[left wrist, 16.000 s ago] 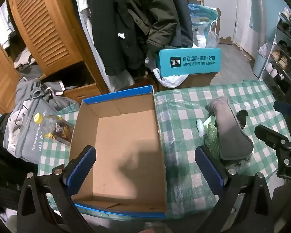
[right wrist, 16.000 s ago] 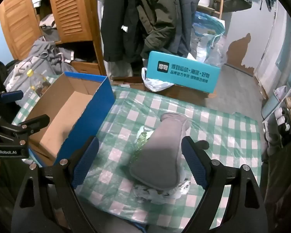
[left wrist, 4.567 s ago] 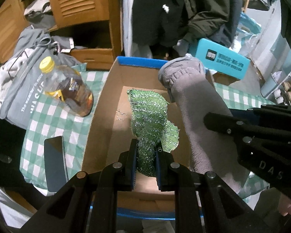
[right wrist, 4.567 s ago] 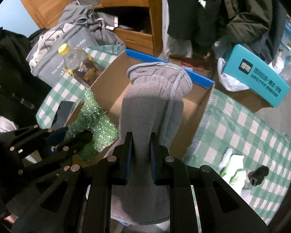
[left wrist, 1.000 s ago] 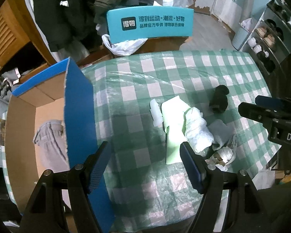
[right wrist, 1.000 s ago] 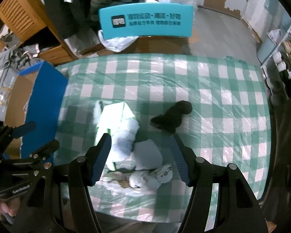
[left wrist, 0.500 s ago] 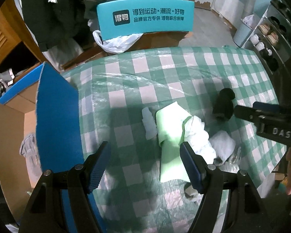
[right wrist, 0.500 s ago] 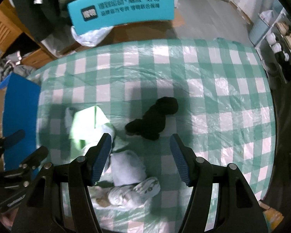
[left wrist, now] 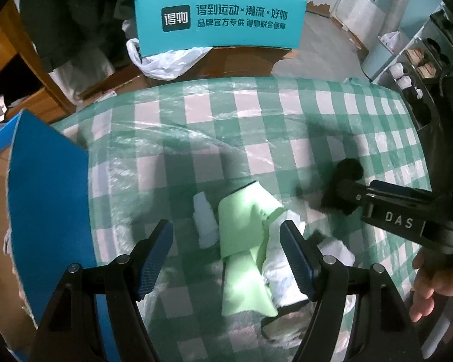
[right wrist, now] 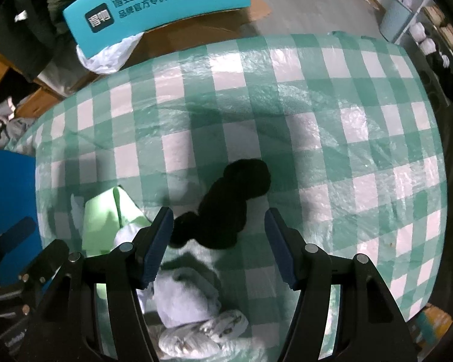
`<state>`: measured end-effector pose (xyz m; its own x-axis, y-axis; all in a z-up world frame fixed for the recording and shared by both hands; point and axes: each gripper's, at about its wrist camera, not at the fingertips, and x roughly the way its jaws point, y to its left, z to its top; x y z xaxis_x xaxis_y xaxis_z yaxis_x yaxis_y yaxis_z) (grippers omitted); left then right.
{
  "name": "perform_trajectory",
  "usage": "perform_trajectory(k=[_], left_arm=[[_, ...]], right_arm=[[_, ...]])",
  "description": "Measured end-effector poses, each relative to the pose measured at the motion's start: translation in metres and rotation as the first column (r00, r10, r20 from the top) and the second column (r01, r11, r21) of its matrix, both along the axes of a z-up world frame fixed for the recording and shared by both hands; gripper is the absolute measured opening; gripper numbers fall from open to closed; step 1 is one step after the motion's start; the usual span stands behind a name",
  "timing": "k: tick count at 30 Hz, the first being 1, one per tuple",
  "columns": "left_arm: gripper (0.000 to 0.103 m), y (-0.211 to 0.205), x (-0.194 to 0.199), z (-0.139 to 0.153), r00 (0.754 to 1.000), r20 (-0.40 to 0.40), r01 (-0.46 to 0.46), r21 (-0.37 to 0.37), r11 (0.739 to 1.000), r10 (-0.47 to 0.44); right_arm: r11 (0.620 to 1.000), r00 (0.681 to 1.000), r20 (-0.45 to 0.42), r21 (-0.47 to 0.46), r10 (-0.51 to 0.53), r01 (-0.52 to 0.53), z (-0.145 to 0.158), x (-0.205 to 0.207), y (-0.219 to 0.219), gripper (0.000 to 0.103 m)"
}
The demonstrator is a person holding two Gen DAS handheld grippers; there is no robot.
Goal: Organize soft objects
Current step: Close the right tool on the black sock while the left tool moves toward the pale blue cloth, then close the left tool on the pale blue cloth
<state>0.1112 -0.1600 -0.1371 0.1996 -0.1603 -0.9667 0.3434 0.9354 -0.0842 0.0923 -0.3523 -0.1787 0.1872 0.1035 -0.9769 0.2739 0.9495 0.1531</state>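
both claws released and empty, pointing down: left gripper (left wrist: 226, 249) straddles the green cloth (left wrist: 244, 241) at lower centre, right gripper (right wrist: 216, 241) brackets the black sock (right wrist: 226, 205) at centre frame, likely so each grabs one for the box (left wrist: 45, 211) at left.

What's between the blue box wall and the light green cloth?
In the left wrist view, a small white cloth roll lies on the checked tablecloth between blue box wall and light green cloth.

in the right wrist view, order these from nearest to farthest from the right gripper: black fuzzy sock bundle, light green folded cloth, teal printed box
From the right gripper:
1. Black fuzzy sock bundle, between the open fingers.
2. Light green folded cloth, left.
3. Teal printed box, beyond the table's far edge.
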Motion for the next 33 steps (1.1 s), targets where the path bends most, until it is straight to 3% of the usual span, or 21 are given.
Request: perform_trajectory(k=[17,21,25,33], left_arm=[[0.075,-0.001,0.001,-0.016,1.0,-0.026,-0.002,0.007,1.0,0.002],[0.075,0.0,-0.001,-0.016,0.999,-0.032,-0.005,0.007,1.0,0.005],[0.075,-0.002,-0.004,-0.015,1.0,-0.028,0.006,0.007,1.0,-0.006],[0.075,-0.007,-0.012,-0.01,0.999,-0.03,0.034,-0.006,0.999,-0.034]], right_arm=[[1.0,0.998,-0.065,0.0,0.006,-0.006,-0.034,0.015,0.006,0.062],[1.0,0.997,-0.079,0.016,0.018,-0.016,-0.037,0.012,0.007,0.046],[0.999,0.996,-0.082,-0.006,0.038,-0.039,-0.036,0.007,0.01,0.037],[0.997,0.996,-0.054,-0.029,0.071,-0.073,-0.024,-0.009,0.006,0.034]])
